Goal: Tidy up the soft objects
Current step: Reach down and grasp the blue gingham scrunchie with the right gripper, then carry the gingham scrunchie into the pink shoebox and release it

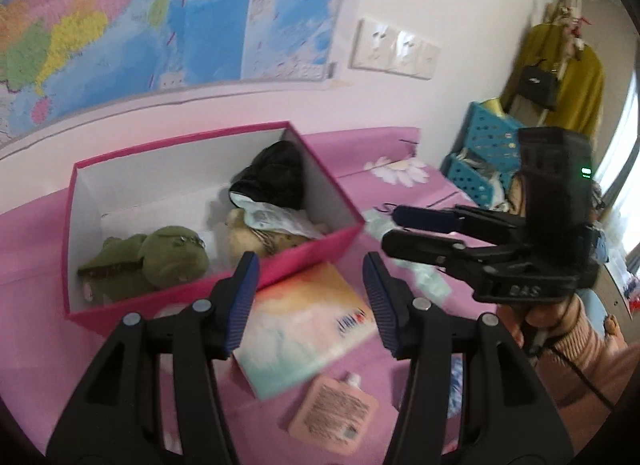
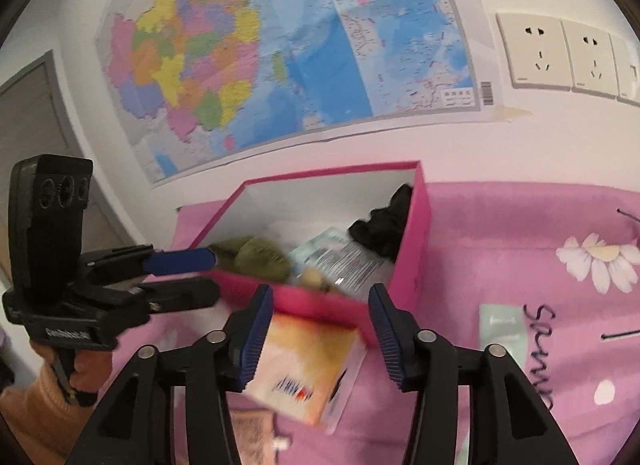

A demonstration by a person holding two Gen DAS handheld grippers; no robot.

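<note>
Gaping tongs [image 1: 310, 299] over tissue pack [image 1: 308, 329]

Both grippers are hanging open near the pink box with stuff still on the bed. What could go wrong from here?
1. The tissue pack lies against the pink box; a grab by the left gripper may nudge the box.
2. The right gripper sits close to the left one; both reaching for that pack could collide.
3. The peach pouch lies flat, so pads may slip off it.
</note>
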